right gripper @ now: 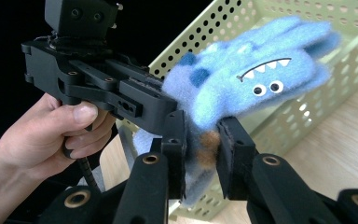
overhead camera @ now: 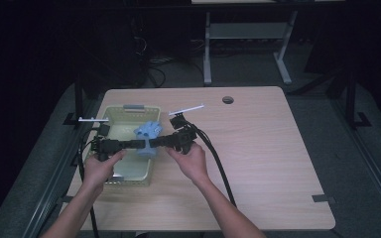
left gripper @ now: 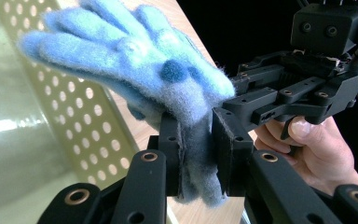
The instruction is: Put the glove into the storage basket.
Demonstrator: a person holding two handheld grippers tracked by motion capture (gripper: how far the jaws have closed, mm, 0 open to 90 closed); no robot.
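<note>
A: Where was the glove (overhead camera: 148, 134)?

B: Left of centre in the high view, held up over the right edge of the basket (overhead camera: 110, 110), between the two grippers. It was fuzzy and blue with darker spots. In the right gripper view, upper right, it showed a toothy mouth and two round eyes (right gripper: 266, 87).

A: What were the jaws doing?

B: The left gripper (left gripper: 196, 144) was clamped on the glove's cuff; in its own view the fabric sat pinched between the two pads at lower centre, with the fingers fanning toward the upper left. The right gripper (right gripper: 201, 142) was closed on the cuff too, with the fabric bunched between its jaws at lower centre of its view.

A: And the hands?

B: In the high view the left hand (overhead camera: 101, 166) and right hand (overhead camera: 191, 161) came up from the bottom edge, the grippers pointing toward each other at the glove.

A: The basket?

B: Pale green and perforated, standing on the wooden table (overhead camera: 258, 148) at the left side.
</note>
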